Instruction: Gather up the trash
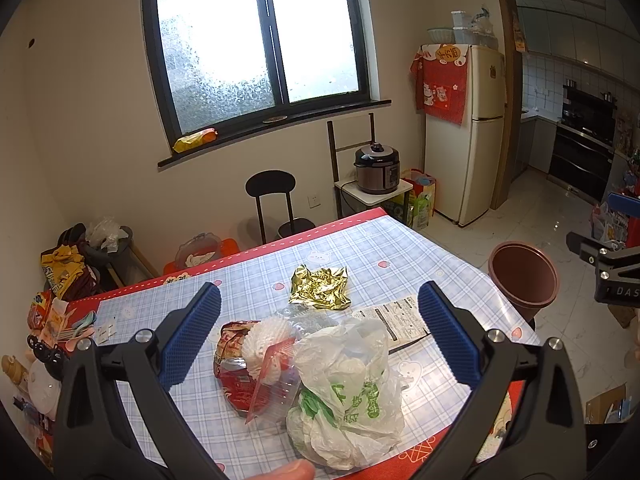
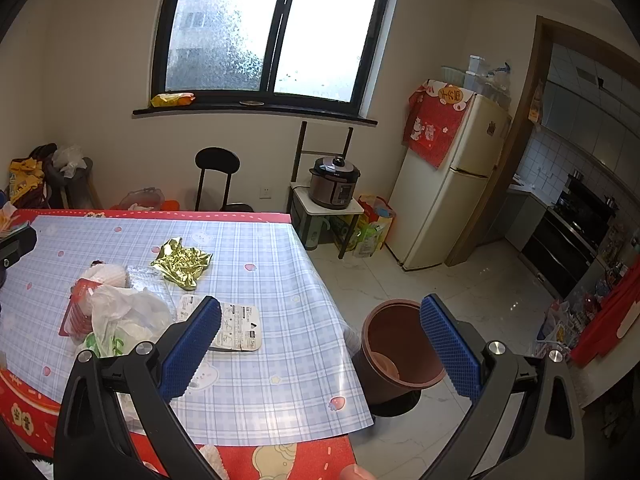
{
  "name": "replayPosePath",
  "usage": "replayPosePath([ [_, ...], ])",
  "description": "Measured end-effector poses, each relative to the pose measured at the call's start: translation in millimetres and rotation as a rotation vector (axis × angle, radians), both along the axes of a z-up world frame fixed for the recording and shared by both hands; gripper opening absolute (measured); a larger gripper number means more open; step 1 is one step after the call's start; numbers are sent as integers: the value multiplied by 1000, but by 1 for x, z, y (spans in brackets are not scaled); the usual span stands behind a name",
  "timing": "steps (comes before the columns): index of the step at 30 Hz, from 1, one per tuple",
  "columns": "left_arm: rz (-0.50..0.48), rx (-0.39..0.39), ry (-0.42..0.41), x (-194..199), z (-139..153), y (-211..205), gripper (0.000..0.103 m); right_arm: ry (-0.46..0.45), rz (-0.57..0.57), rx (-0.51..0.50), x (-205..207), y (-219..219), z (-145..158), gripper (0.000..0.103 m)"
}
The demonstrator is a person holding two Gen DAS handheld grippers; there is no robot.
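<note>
Letters "DAS" on right hand-held gripper, both hand-held grippers spread apart, left above green-printed bag.

On the desk, a plastic bag lies at the near edge, touching a crushed can to its left. A foil wrapper lies behind them and a printed card to the right. A bin stands on the floor, just beside the desk's right edge.

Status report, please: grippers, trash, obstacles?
Left gripper open, empty, over trash pile. Right gripper open, empty, near brown bin. Nothing collected yet; no obstacle.
</note>
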State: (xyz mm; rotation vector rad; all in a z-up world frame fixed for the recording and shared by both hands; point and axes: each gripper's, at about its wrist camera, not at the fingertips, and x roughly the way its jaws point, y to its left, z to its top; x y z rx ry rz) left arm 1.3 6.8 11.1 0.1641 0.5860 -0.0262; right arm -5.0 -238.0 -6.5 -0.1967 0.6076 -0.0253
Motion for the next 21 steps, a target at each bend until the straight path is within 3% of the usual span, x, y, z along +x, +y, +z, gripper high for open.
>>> replayPosePath([
  [21, 18, -3, -7, 0, -3, 5, 97, -5, 21, -1, -6, 1, 2, 98],
])
